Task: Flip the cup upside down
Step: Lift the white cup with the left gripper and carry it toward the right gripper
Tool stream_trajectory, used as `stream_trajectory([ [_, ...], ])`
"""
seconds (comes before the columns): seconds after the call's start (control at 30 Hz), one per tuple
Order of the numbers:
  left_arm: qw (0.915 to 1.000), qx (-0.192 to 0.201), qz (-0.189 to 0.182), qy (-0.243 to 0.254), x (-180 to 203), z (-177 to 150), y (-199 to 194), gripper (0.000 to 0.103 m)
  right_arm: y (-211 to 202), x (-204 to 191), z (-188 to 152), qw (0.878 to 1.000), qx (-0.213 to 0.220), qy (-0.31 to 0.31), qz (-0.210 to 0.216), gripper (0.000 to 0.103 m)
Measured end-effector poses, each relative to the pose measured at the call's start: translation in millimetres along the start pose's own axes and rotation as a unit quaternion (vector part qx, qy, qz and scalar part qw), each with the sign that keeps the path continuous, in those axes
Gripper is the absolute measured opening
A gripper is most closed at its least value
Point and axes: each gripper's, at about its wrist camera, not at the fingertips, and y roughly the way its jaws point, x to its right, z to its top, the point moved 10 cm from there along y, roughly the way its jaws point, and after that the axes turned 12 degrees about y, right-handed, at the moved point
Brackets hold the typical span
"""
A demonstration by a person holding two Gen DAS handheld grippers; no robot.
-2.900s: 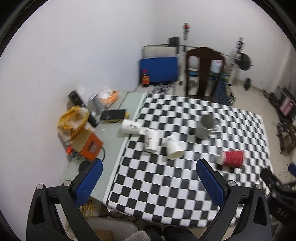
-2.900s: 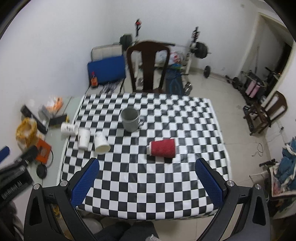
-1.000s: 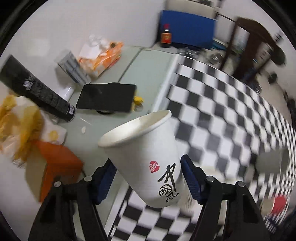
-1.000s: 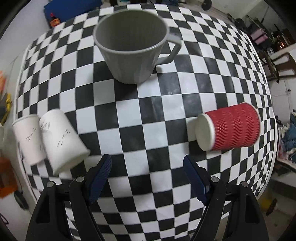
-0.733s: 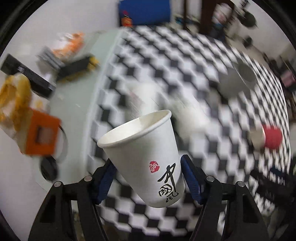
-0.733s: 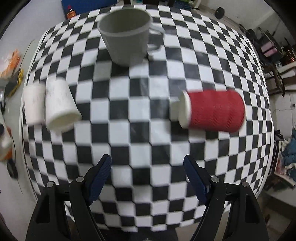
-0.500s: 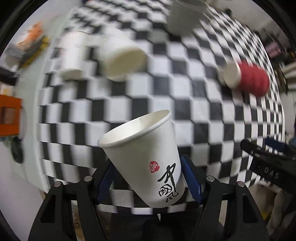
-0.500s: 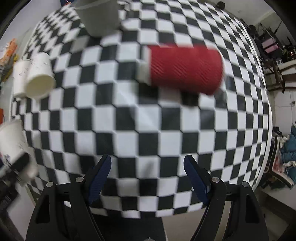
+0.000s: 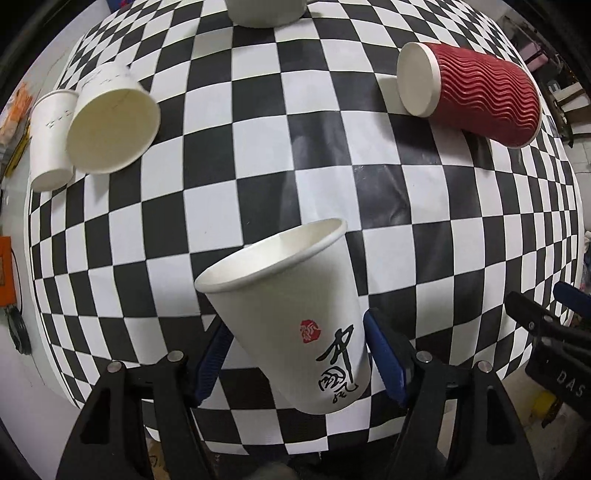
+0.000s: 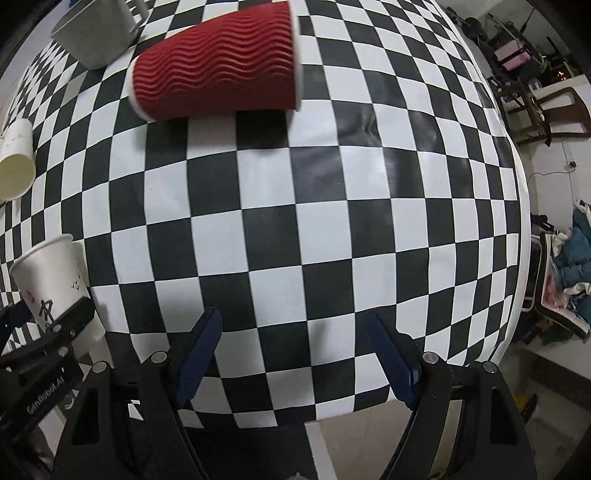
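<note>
1. My left gripper (image 9: 297, 360) has its jaws closed on the white paper cup with black brush lettering and a red seal (image 9: 291, 314). The blue pads (image 9: 380, 356) press its lower wall from both sides.
2. That cup is held over the near part of the black-and-white checkered tablecloth (image 9: 332, 192). It is tilted, with its open mouth pointing up and away from my camera and its base toward the gripper. I cannot tell whether the base touches the cloth.
3. In the right wrist view I see the same cup (image 10: 55, 280) at the far left, mouth up, with the black body of the left gripper (image 10: 40, 365) around it.
4. My right gripper (image 10: 295, 354) has its jaws wide apart and holds nothing. It hangs over the near edge of the cloth (image 10: 332, 221), and its blue pads (image 10: 199, 350) touch none of the cups.
5. A red ribbed paper cup (image 10: 218, 62) lies on its side further up the cloth. Just beyond its narrow end stands a grey mug with a handle (image 10: 99, 33).
6. On the left, two plain white paper cups lie close together on their sides. One (image 9: 110, 122) shows me its open mouth, and the other (image 9: 50, 140) lies beside it near the cloth's edge.
</note>
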Motion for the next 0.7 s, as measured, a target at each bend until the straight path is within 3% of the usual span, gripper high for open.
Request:
stream_trajectory([
  [0.1, 1.0000, -0.003, -0.005, 0.001, 4.8, 6.3, 3.1, 0.072, 4.2, 1.8, -1.7, 1.000, 0.001, 0.003, 0.003, 0.082],
  [0.27, 1.0000, -0.004, -0.008, 0.002, 14.4, 19.1, 15.9, 0.088, 1.0, -0.3, 1.9, 1.000, 0.004, 0.006, 0.005, 0.082],
  [0.37, 0.9999, -0.004, -0.010, 0.003, 5.6, 27.5, 25.6, 0.090, 4.6, 6.5, 3.6, 1.000, 0.005, 0.009, 0.006, 0.082],
  [0.47, 0.9999, 0.002, -0.014, 0.002, -0.9, 44.2, 34.5, 0.099, 4.4, 9.1, 4.7, 1.000, 0.006, 0.014, 0.007, 0.082],
  [0.7, 0.9995, 0.019, -0.021, -0.010, -5.9, 54.5, 29.4, 0.100, 3.0, 17.5, 3.6, 1.000, 0.009, 0.026, 0.009, 0.082],
])
